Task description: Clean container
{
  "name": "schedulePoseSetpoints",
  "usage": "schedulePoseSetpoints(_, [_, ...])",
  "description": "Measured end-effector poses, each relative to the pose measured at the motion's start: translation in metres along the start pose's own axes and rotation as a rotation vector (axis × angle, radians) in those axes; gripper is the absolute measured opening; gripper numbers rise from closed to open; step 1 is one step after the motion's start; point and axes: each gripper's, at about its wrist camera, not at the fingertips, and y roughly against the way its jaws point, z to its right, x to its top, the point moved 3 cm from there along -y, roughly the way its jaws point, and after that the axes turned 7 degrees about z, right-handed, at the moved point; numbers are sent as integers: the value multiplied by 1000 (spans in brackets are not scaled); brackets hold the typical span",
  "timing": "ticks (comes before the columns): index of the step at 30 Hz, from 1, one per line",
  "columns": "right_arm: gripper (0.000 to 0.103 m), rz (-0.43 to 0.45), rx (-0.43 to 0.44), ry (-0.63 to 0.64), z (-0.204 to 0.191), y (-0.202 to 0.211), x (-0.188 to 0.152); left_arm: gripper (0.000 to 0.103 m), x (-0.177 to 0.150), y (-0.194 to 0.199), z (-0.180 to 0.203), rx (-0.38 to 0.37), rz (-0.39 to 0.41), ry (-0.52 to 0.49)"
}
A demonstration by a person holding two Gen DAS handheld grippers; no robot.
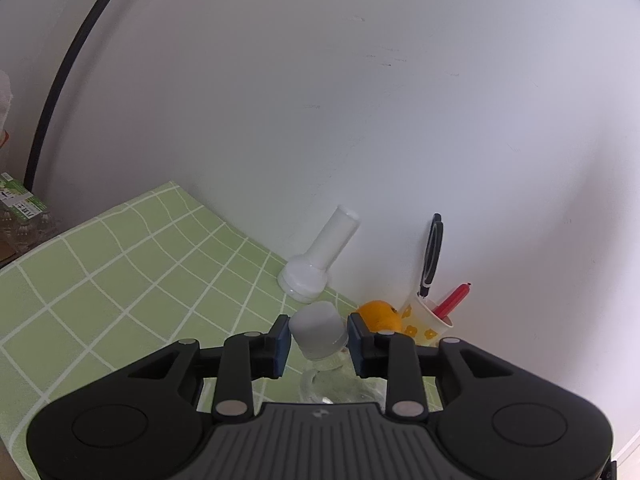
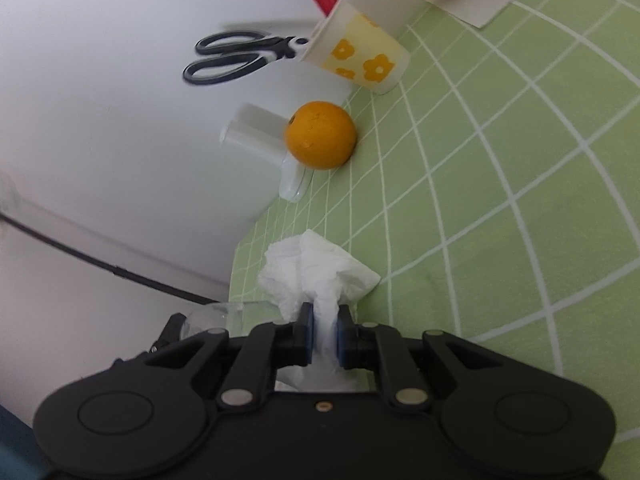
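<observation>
Wiping is in hand: the right gripper pinches a crumpled tissue; the left gripper, narrow, brackets the capped clear container at six o'clock. Next, tissue must meet container.

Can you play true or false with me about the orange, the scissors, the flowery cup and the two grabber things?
1. The right gripper pinches a crumpled white tissue. True.
2. The orange sits inside the flowery cup. False: it lies on the green checked cloth beside the cup.
3. The scissors have black handles. True.
4. The left gripper has nothing between its fingers. False: a white cap on a clear container is between them.
5. A red thing sticks out of the cup. True.
</observation>
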Motion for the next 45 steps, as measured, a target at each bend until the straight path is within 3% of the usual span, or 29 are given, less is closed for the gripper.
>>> schedulePoseSetpoints(5, [12,-19,-33,174,-14,-3,-8,33,0,-1,-6,18,-1,9])
schedulePoseSetpoints(11, [12,-51,-89,484,-44,-1,-20,33,-1,1,-4,21,1,-1])
schedulePoseSetpoints(15, [12,-68,-41,429,-39,12,-16,33,-1,3,-4,24,0,5])
schedulePoseSetpoints(24, [12,3,57,227,-28,23,3,33,-4,10,0,30,7,3])
schedulePoseSetpoints(34, [12,-2,-2,276,-30,2,2,34,-4,11,-5,51,4,24])
schedulePoseSetpoints(45, [12,-71,-48,383,-33,-3,-17,33,-2,13,1,47,4,5])
